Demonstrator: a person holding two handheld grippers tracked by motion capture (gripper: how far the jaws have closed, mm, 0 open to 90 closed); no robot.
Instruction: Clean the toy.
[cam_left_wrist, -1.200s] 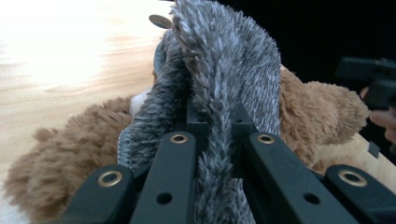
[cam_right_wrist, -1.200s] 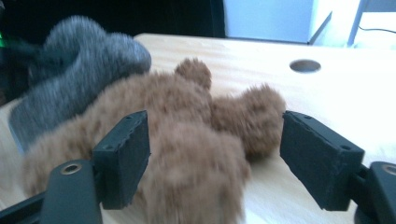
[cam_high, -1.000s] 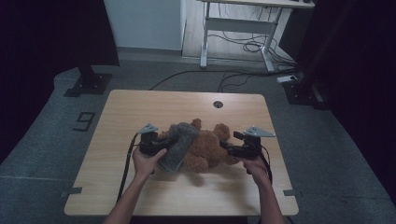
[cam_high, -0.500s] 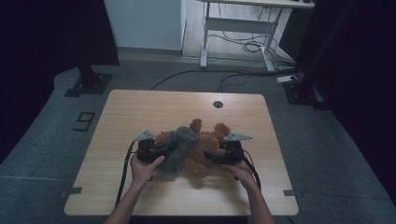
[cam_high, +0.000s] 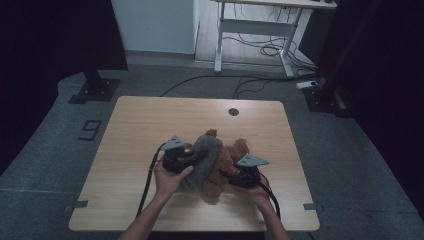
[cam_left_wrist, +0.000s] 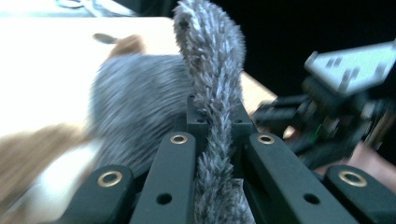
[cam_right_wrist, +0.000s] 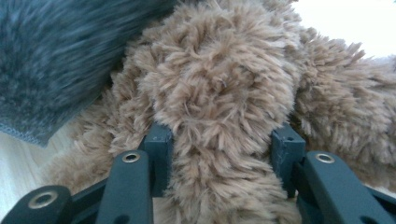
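The teddy bear (cam_high: 227, 165) lies on the wooden table (cam_high: 150, 125), a little toward six o'clock of the tabletop's middle in the high view. Its brown body runs along a slanted line, from about seven o'clock up to one o'clock, and a rounded brown part at the upper end points toward the one o'clock corner; which end is the head I cannot tell. A grey fuzzy cloth (cam_high: 205, 157) lies over the bear's nine o'clock side, its long axis close to the bear's own, its top end at twelve o'clock.

The left gripper (cam_high: 186, 156) sits at nine o'clock of the bear, touching the cloth. In the left gripper view a narrow strip of the grey cloth (cam_left_wrist: 212, 93) stands upright between the jaws, which are pinched tight on it, with the rest of the cloth and a bit of brown fur lying at nine o'clock.

The right gripper (cam_high: 231, 176) is at four o'clock of the bear. In the right gripper view a thick lump of brown fur (cam_right_wrist: 219, 107) fills the gap between the jaws, and both pads touch it; the jaws have just been closing on it and stand at a middling width. The grey cloth (cam_right_wrist: 60, 56) shows there at ten o'clock.

The person's hands (cam_high: 167, 180) come in from six o'clock.
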